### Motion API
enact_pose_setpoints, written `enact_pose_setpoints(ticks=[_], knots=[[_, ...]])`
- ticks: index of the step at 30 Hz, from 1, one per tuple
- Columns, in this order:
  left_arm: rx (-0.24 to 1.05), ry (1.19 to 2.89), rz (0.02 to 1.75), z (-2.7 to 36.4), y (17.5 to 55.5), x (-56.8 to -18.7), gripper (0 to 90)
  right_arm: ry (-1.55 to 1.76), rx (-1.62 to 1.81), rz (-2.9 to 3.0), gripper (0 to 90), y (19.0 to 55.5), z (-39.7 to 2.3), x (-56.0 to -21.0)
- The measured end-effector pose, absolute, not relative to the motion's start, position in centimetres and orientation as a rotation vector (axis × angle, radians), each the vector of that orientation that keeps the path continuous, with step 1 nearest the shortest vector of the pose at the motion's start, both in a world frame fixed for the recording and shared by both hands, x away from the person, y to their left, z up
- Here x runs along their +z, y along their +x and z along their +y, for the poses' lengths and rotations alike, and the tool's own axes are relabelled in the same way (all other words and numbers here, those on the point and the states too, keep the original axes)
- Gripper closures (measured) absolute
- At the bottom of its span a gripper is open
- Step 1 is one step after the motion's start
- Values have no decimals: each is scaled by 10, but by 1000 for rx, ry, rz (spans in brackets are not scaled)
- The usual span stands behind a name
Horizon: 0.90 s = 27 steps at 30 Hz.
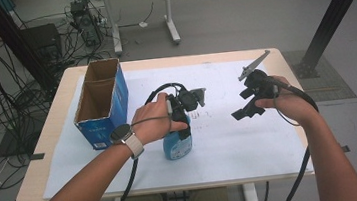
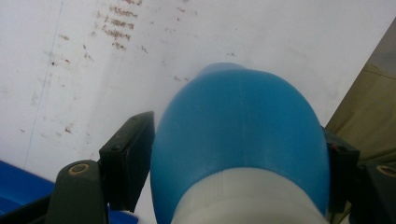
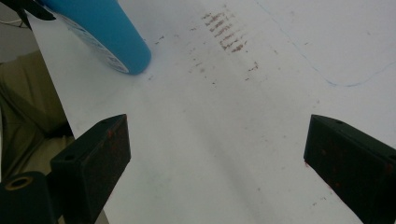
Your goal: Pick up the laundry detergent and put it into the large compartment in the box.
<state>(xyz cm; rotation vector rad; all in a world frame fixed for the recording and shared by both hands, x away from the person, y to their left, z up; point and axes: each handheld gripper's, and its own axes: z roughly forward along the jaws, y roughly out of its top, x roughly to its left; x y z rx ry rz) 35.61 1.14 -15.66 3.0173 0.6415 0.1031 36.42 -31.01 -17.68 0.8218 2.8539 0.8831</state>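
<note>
The blue bottle (image 2: 240,140) is seen closest in the left gripper view, standing on the white sheet (image 1: 251,138) near the table's front edge, its shoulder clasped between the jaws of the left gripper (image 1: 181,123). The grasping step is judged in hand; a firm lift is called for next. The right gripper (image 3: 217,154) is held wide open, empty, above the sheet. An open blue carton (image 1: 100,102) stands to the left.

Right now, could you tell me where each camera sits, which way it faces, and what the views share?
High view: above the person's side, looking forward and down on the table; both forearms show.
Left gripper view: on the left gripper, looking down its jaws at the blue bottle clamped between them.
Right gripper view: on the right gripper, jaws wide over white paper.
All three share the bottle.
</note>
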Motion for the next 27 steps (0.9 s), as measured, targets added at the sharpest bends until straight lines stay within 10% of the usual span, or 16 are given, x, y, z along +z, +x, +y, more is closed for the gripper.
enact_pose_setpoints(ticks=[27], knots=[[62, 3022, 684, 10, 362, -155, 305, 811, 904, 2848, 70, 362, -314, -177]])
